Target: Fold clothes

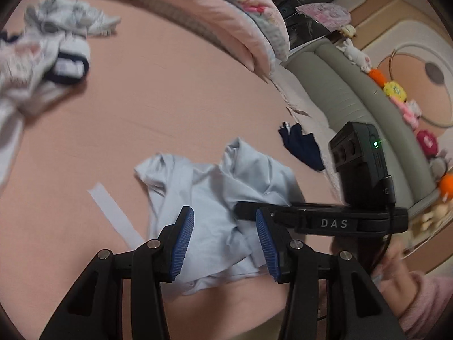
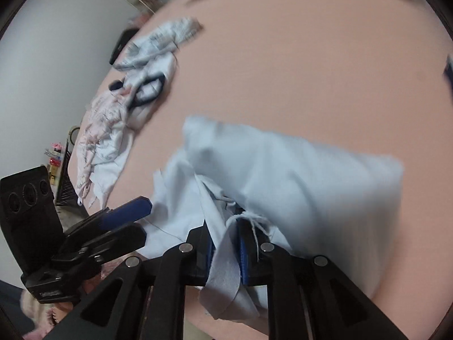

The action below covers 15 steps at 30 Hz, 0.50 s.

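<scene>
Right claw [image 2: 225, 250] clamped on crumpled pale-blue cotton garment [image 2: 297, 175], lifting edge off pink bed sheet [image 2: 297, 56]. Left claw [image 1: 225, 243] agape, empty, garment directly ahead.

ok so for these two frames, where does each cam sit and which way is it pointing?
Left wrist: on the left gripper, facing along its open fingers over the light blue garment on the pink bed; the right gripper shows.
Right wrist: on the right gripper, its fingers shut on the light blue garment, facing the clothes pile; the left gripper shows.
Shared: garment, bed, pile.
</scene>
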{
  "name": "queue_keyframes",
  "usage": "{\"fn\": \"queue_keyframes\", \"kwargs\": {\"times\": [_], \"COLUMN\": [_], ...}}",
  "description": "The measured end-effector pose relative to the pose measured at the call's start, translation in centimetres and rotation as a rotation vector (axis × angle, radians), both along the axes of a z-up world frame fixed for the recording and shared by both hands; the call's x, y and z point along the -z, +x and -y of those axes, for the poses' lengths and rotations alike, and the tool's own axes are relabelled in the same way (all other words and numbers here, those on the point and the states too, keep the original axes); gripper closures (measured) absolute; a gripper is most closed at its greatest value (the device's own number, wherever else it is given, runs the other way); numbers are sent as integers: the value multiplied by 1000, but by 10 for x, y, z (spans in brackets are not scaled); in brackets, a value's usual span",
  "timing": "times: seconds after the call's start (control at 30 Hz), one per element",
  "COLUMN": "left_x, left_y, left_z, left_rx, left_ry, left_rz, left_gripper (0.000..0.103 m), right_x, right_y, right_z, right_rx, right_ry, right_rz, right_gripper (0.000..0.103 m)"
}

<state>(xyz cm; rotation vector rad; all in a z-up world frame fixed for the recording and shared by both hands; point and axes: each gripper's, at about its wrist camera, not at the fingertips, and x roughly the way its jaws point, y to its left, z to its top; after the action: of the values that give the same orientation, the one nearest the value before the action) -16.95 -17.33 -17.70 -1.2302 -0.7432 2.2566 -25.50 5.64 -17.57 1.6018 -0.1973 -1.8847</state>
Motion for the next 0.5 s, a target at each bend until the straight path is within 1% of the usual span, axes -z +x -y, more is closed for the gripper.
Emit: {"fn": "queue_keyframes", "kwargs": {"times": [0.03, 0.07, 0.1, 0.13, 0.17, 0.23, 0.27, 0.33, 0.37, 0.4, 0.43, 0.5], "left_x": [0, -3, -6, -10, -12, -16, -17, -16, -15, -15, -14, -12], "left_y": [0, 0, 1, 1, 0, -5, -7, -13, -14, -16, -18, -23], "left_z": [-1, 0, 2, 4, 3, -1, -6, -18, -24, -30, -36, -50], "left_rx": [7, 6, 3, 0, -4, -1, 3, -1, -5, -9, -6, 3], "left_ry": [27, 73, 123, 172, 181, 173, 161, 90, 58, 28, -8, -83], "left_rz": [-1, -13, -27, -41, -43, -38, -32, -17, -9, -2, 10, 37], "left_gripper": [55, 53, 48, 46, 46, 46, 46, 46, 46, 46, 46, 46], "right_x": [-9, -20, -31, -44, -56, -75, -82, -92, -93, -89, -82, -65], "right_y": [3, 7, 11, 15, 18, 23, 25, 28, 28, 28, 27, 24], "right_z": [-5, -11, -19, -30, -41, -66, -77, -100, -107, -111, -114, -118], "right_rx": [-12, -18, -11, -4, 11, 60, 96, 172, 200, 217, 224, 221], "right_ry": [-54, -92, -112, -148, -196, -305, -291, -166, -78, 37, 130, 227], "right_rz": [5, 3, -11, -27, -40, -65, -103, -208, -255, -297, -321, -320], "right_gripper": [71, 67, 67, 67, 66, 45, 44, 44, 44, 44, 44, 44]}}
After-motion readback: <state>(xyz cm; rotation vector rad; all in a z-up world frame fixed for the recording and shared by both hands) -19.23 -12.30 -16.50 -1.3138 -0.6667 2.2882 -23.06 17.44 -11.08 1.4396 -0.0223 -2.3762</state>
